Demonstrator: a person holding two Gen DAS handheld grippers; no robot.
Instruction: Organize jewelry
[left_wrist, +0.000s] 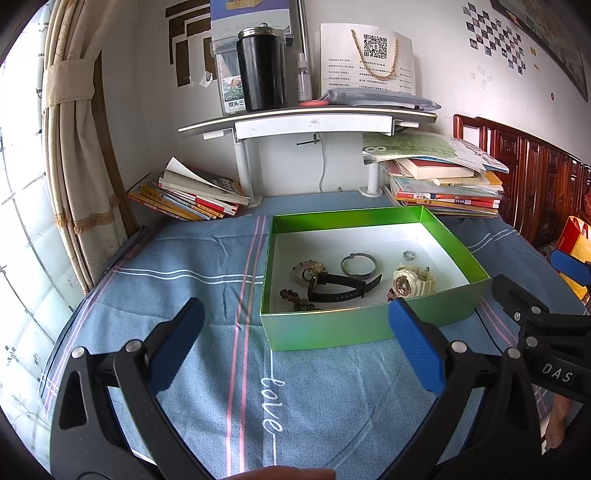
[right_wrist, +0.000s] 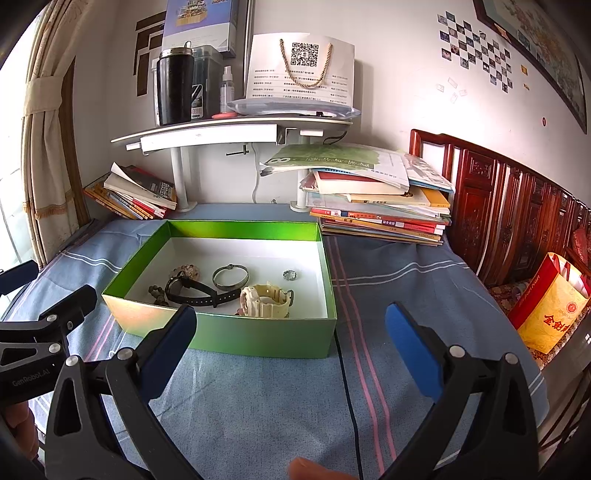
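Shallow green cardboard box with white floor (right_wrist: 236, 332) sits on the blue-grey striped bedspread (right_wrist: 258, 406), toward its far edge below the white shelf. All jewelry lies inside, in the near half: cream plastic chunky watch (right_wrist: 266, 300) against the near wall, black strap watch (right_wrist: 195, 291) to its left with long axis roughly parallel to that wall, dark wooden bead bracelet (right_wrist: 157, 294) in the near-left corner, pale bead bracelet (right_wrist: 186, 271) behind it, grey metal bangle (right_wrist: 230, 277) mid-floor, small silver ring (right_wrist: 290, 274) alone toward the right wall. Left gripper (left_wrist: 295, 343): blue-padded jaws spread wide, empty, low in front of the near wall. Right gripper (right_wrist: 290, 350): likewise spread, empty. Box lies ahead of both; ahead-right of the left tool, ahead-left of the right. Judgement: cream watch is about equally reachable; black watch and beads favour the left, ring the right. Left view shows reddish beads (left_wrist: 390, 294) beside the cream watch; in the right view the near wall mostly hides them. Nothing appears outside the box, so sorting may be nearly finished or not started.
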